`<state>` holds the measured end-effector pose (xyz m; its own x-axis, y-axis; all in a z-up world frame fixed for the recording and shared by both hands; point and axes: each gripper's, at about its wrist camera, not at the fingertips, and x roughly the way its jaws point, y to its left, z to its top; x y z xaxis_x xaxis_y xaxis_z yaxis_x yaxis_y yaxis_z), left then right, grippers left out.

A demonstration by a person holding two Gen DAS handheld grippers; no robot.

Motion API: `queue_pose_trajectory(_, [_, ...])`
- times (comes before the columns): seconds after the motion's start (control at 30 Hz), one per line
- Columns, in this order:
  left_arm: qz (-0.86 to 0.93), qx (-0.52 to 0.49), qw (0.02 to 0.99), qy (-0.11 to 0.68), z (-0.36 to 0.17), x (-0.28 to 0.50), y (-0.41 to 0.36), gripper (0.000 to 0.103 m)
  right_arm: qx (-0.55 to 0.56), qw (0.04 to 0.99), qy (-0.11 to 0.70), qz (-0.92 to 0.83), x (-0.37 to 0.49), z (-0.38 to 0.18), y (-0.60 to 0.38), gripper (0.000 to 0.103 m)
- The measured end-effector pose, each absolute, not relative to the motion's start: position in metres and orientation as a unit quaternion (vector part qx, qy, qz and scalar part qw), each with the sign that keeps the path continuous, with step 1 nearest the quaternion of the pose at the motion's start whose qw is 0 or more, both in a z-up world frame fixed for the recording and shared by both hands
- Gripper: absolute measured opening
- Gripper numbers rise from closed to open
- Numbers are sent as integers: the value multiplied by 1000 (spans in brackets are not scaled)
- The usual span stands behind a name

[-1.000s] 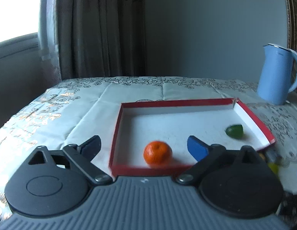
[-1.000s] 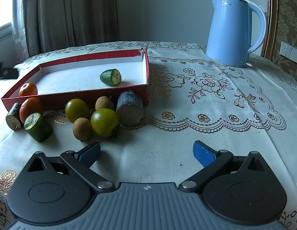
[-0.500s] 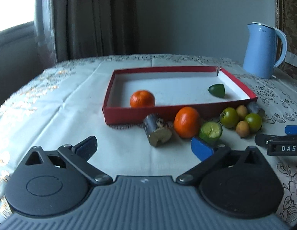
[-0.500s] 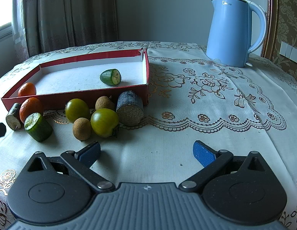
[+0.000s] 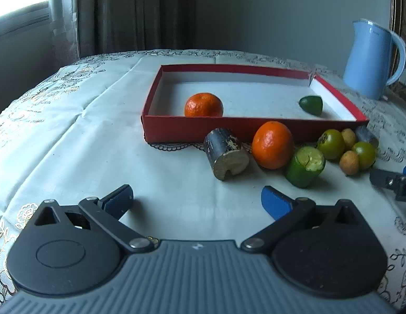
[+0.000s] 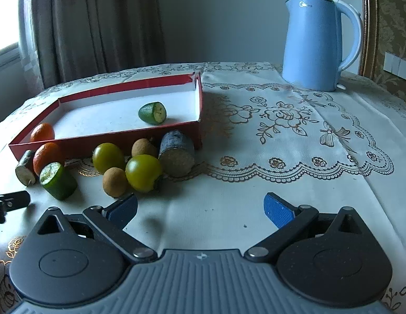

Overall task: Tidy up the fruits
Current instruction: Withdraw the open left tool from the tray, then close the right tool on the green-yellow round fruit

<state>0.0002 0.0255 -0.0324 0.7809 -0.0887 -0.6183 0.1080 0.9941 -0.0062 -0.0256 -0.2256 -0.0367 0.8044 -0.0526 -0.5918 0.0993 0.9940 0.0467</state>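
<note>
A red tray [image 5: 244, 130] with a white floor holds an orange [image 5: 203, 104] and a cut green fruit [image 5: 311, 104]. In front of it on the cloth lie a dark cane piece [image 5: 225, 154], a second orange [image 5: 272, 145], a cut green piece [image 5: 305, 167], two green round fruits [image 6: 143, 172] and two brown longans [image 6: 115, 185]. My left gripper [image 5: 196, 196] is open and empty, just short of the cane piece. My right gripper [image 6: 200, 205] is open and empty, to the right of the pile.
A blue kettle [image 6: 318, 44] stands at the back right on the lace tablecloth [image 6: 281, 130]. A thicker cane piece [image 6: 176, 154] leans by the tray's right corner. Curtains and a wall stand behind the table; its edge curves off on the left.
My left gripper has drawn back from over the tray and come lower, so the loose fruits before the tray now show. Its tip now shows at the right view's left edge. The right gripper kept still.
</note>
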Motion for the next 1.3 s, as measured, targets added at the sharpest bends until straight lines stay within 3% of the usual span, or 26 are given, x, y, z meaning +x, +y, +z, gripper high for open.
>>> queue_pose_trajectory(0.33, [-54,19,942,331,-33,2,24,103,47,951,305,-28,-23,-35,-228,82])
queue_pose_trajectory(0.53, [-54,19,942,331,-33,2,24,103,14,951,309,15,-18,-34,-211,53])
queue_pose_trajectory(0.73, [-53,19,942,331,-33,2,24,103,-9,950,308,51,-11,-34,-199,39])
queue_pose_trajectory(0.93, [-53,19,942,331,-33,2,24,103,-20,950,302,79,-3,-33,-189,38])
queue_pose_trajectory(1.03, [-53,19,942,331,-33,2,24,103,-29,949,302,80,-1,-33,-185,32])
queue_pose_trajectory(1.3, [-53,19,942,331,-33,2,24,103,-23,951,299,74,-1,-33,-187,32])
